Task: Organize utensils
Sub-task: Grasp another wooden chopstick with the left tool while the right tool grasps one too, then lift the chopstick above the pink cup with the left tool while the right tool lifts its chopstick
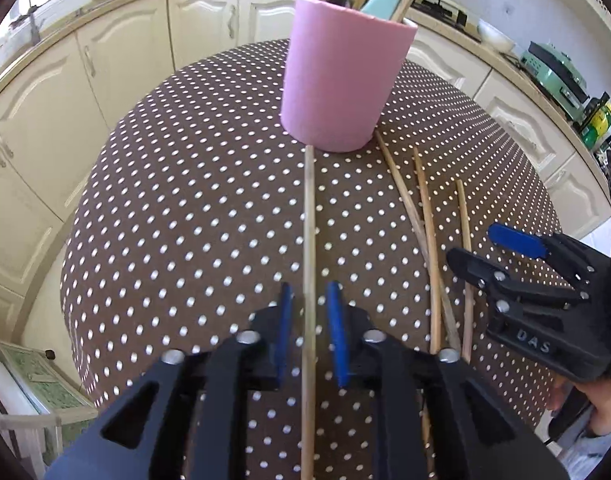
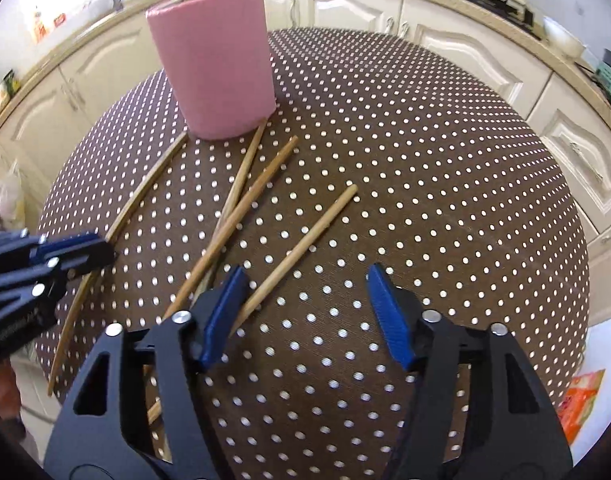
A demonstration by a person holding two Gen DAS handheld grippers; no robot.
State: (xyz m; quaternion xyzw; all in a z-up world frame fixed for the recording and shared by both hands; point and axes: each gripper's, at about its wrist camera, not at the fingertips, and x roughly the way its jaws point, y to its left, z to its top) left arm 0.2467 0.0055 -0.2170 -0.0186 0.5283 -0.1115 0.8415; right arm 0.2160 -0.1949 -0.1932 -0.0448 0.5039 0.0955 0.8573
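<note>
A round bench (image 1: 185, 200) draped in a brown cloth with white dots is filling both views, with cream kitchen cabinets (image 1: 117, 64) curving behind it; a pink cylindrical holder (image 1: 341, 76) is standing upright at the far side of the bench, already carrying several chopsticks, a dark spoon and a pale green utensil whose tops are running out of frame; the left claw (image 1: 310, 332) is reaching in from the near edge, its blue pads standing narrowly apart on either side of a single chopstick (image 1: 308, 220), a small gap showing on each side so that the pads are not pressing it; this chopstick is lying flat, its far tip reaching the holder's base; the right claw (image 2: 309, 312) is hanging over the bench with its jaws wide and nothing gripped, one loose chopstick (image 2: 305, 244) running just past its left pad; two crossed chopsticks (image 2: 241, 204) are lying between that one and the holder, one tip touching the holder's foot.
</note>
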